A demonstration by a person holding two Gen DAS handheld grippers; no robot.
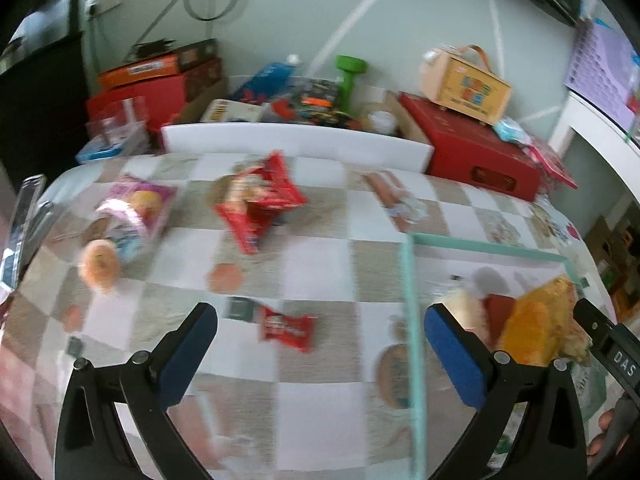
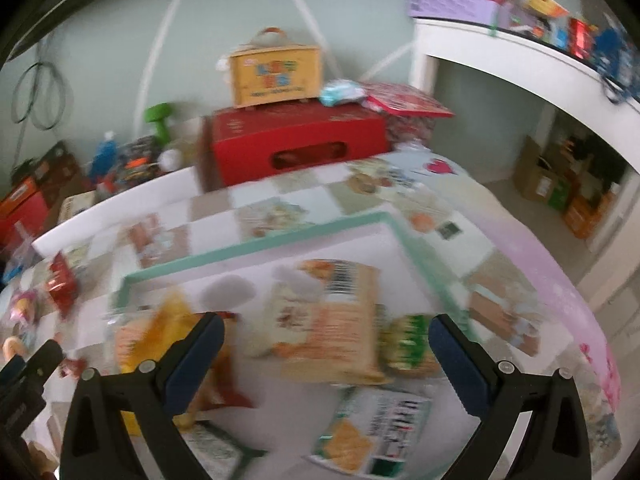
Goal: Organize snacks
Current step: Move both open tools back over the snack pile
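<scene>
Snacks lie split between a mint-rimmed clear bin [image 2: 288, 236] and the checked tablecloth [image 1: 320, 264] it stands on. Inside the bin we see an orange cracker packet [image 2: 340, 320] lying flat, a green packet [image 2: 408, 344] just beside it, a yellow bag [image 2: 160, 328] toward the left wall and a green-and-white cracker pack [image 2: 372, 432] nearest the camera. Our right gripper [image 2: 326, 352] hangs over these with its blue-padded fingers spread wide, holding nothing. Outside the bin, our left gripper [image 1: 320, 340] hovers above a small red packet [image 1: 288, 328] on the cloth, its fingers likewise wide apart and empty. Farther back lie a large red bag [image 1: 260, 200], a pink packet [image 1: 136, 208] and a round bun-like snack [image 1: 100, 264]. A red box [image 1: 480, 152] sits at the table's far edge, a yellow carry case [image 1: 468, 84] on top. Motion blur softens both views.
</scene>
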